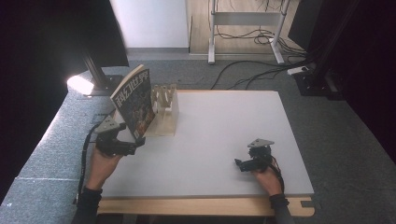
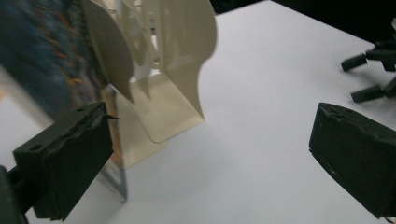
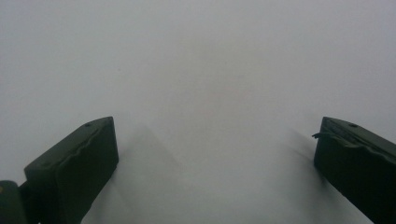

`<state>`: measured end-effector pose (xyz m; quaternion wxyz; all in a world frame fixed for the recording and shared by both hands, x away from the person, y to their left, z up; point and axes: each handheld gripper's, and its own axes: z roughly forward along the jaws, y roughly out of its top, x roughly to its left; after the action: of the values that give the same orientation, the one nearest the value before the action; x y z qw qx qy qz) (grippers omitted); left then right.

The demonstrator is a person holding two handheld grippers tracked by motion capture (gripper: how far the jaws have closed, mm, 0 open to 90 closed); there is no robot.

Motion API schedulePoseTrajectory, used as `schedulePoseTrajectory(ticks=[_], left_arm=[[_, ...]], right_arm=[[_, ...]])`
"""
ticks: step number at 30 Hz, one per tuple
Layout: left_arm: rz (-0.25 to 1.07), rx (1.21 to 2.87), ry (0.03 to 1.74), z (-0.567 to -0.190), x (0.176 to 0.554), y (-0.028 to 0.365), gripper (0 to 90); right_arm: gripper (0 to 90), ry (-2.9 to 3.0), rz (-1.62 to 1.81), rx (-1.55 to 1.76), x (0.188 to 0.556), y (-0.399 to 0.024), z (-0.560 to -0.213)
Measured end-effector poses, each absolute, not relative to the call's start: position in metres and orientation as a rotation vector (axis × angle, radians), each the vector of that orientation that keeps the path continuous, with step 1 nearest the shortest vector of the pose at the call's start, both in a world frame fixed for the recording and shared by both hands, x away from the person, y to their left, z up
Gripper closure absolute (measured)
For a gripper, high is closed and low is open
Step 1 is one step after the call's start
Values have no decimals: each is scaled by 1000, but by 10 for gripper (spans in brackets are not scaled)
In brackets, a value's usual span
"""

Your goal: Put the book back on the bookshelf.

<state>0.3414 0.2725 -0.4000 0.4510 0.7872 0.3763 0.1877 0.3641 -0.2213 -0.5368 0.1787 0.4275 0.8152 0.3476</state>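
- The left gripper (image 1: 122, 145) has its black jaws spread wide, with nothing clamped between them.
- The thick paperback book with a dark illustrated cover (image 1: 134, 102) stands tilted at the tabletop's far left, just beyond those jaws and propped against the cream metal bookend rack (image 1: 166, 112), which probably keeps it from falling.
- The right gripper (image 1: 254, 162) rests near right, jaws apart and empty.
- Around the white tabletop (image 1: 224, 135) lie grey carpet and cables.

glossy paper book (image 1: 134, 100), matt cream metal bookends (image 1: 166, 109)
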Motion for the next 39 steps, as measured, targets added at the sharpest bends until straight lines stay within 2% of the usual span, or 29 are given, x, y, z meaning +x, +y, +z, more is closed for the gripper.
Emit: schedulePoseTrajectory(ticks=[20, 36, 39], left_arm=[[339, 2047, 868, -470, 345, 234, 0], [284, 2146, 912, -525, 344, 219, 0], [318, 2179, 906, -526, 342, 215, 0]], right_arm=[[0, 2306, 984, 1211, 364, -221, -537], [0, 2306, 984, 1209, 364, -221, -537], [0, 2306, 985, 1206, 364, -221, -537]])
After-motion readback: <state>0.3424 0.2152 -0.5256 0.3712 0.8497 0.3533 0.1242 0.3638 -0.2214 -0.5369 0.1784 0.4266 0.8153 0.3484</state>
